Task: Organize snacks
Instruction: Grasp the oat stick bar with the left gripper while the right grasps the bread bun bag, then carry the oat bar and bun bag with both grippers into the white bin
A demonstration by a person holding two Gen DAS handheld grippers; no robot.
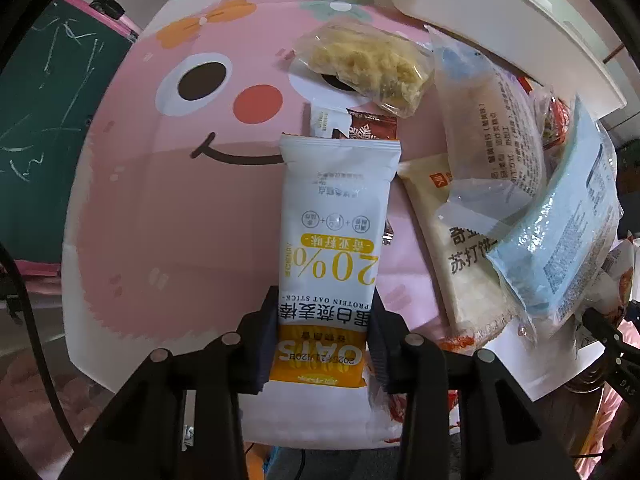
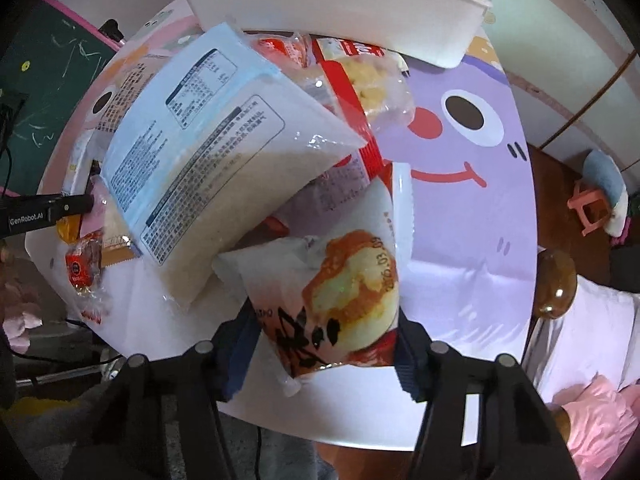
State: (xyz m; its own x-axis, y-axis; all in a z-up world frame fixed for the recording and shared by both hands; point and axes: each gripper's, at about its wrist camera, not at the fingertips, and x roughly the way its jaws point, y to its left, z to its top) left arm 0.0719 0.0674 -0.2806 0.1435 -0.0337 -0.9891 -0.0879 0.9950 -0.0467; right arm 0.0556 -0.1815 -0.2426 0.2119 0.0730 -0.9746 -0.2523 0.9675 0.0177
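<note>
The left tool [image 1: 322,344] grips a white-and-yellow oat bar wrapper [image 1: 334,240] above the surface [image 1: 160,200]; the right tool [image 2: 324,356] pinches a puffy bread packet [image 2: 340,292], which could slip or drag the neighbouring blue-and-white cracker bag [image 2: 208,152].

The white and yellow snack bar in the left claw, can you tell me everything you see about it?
The snack bar is a long, flat packet of smooth white wrapper with a yellow band near the held end, a big yellow "20%" and the words "PROTEIN OAT STICK". It looks sealed and unopened. The left claw pinches it from both sides near that yellow end, so it points away over the pink table cover. Its far end overlaps a small brown packet.
</note>
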